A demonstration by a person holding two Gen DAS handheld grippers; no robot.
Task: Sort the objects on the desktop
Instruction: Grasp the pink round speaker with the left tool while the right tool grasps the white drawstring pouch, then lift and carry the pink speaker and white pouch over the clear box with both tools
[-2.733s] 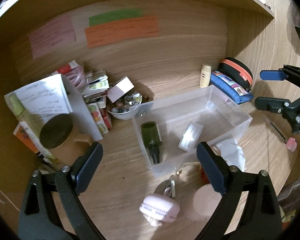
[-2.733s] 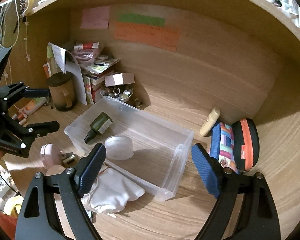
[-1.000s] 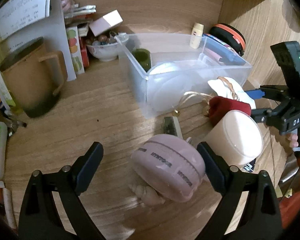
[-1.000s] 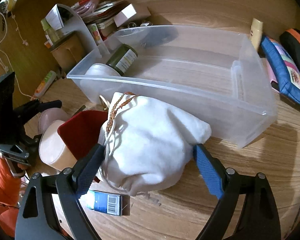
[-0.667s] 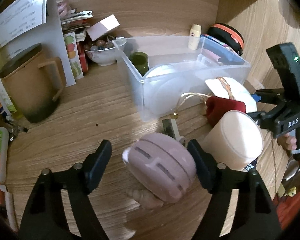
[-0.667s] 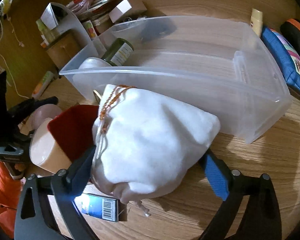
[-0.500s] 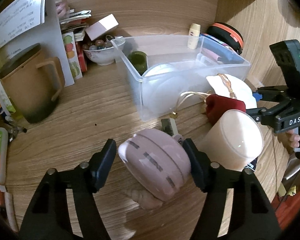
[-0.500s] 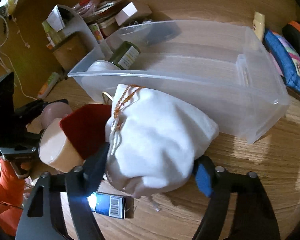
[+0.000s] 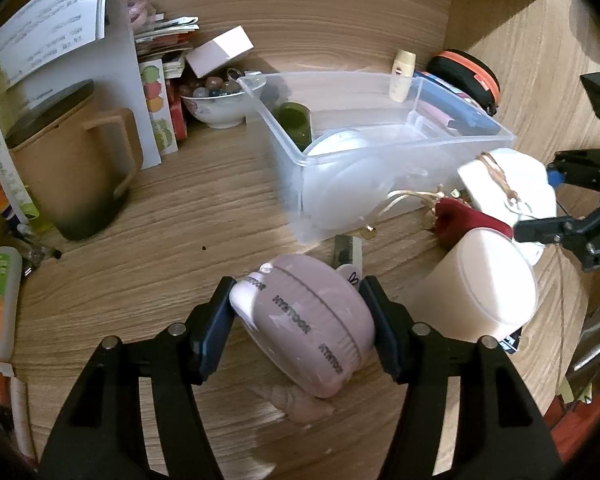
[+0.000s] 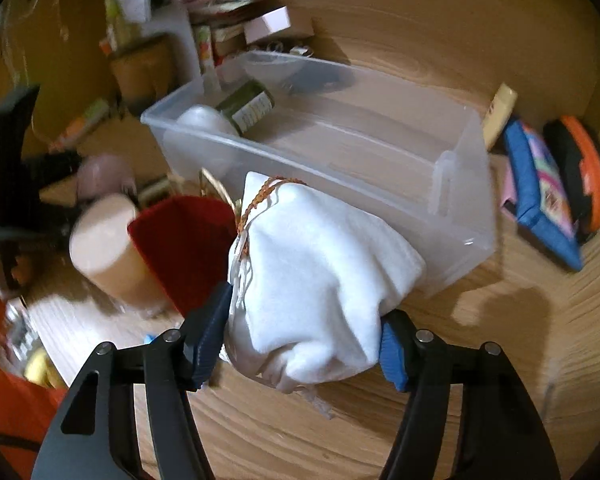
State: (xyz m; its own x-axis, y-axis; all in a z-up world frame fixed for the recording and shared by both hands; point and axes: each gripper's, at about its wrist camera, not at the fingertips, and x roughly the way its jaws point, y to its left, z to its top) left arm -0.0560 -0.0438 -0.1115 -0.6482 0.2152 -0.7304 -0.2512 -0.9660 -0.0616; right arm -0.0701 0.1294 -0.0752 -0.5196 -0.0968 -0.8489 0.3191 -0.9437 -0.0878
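My left gripper [image 9: 302,326] is shut on a round pink case [image 9: 306,324] printed with small lettering, held just above the wooden desk. My right gripper [image 10: 304,340] is shut on a white drawstring pouch [image 10: 320,276], lifted beside the clear plastic bin [image 10: 452,184]. The bin [image 9: 380,168] holds a green bottle [image 10: 248,108] and a white round case [image 10: 204,120]. A red pouch [image 10: 184,240] and a cream cylinder [image 10: 100,236] lie left of the white pouch. The right gripper also shows in the left wrist view [image 9: 556,196].
A brown mug [image 9: 72,164], a bowl of beads [image 9: 216,100], a paper stand and boxes crowd the back left. A small tube [image 9: 402,72], a blue patterned pouch [image 10: 540,200] and a black-orange case [image 10: 584,172] lie right of the bin. A small shell [image 9: 300,400] lies under the pink case.
Both grippers came down from above the desk and closed: the left on the pink case, the right on the white pouch, which has risen off the desk.
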